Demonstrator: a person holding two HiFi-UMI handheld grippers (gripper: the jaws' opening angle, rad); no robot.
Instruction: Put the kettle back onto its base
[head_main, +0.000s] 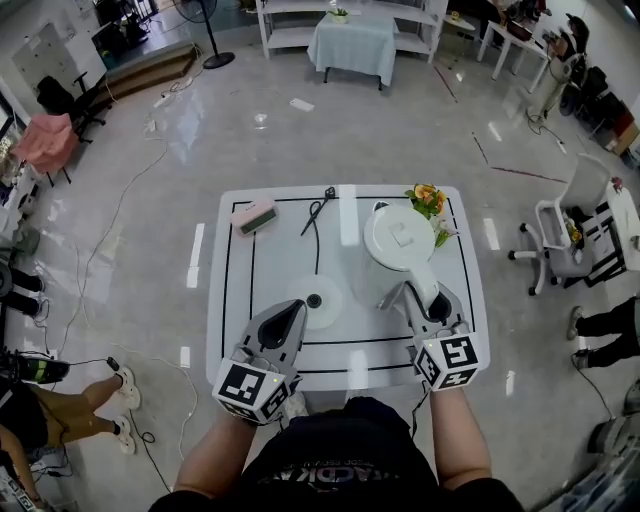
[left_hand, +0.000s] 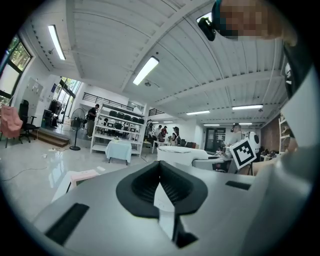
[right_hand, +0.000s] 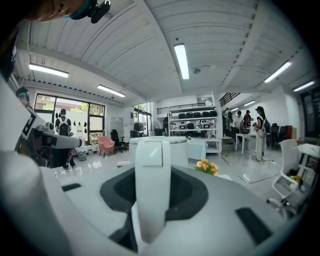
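A white electric kettle (head_main: 400, 240) sits right of centre in the head view, over the white table (head_main: 230, 330), up and to the right of its round base (head_main: 325, 300) at lower centre; whether it rests on the table or is lifted cannot be told. The right hand-held gripper (head_main: 422, 296) is clamped on the kettle's curved handle, which fills the gap between its dark ribbed pads in the right gripper view. The left hand-held gripper (head_main: 298, 306) is closed on nothing, its tip at the base's edge. The kettle looks like smooth, rigid, glossy plastic with a flat round lid, probably slippery and, held by the handle alone, apt to tip forward. The handle is the sound place to hold it. The thin disc base likely slides easily.
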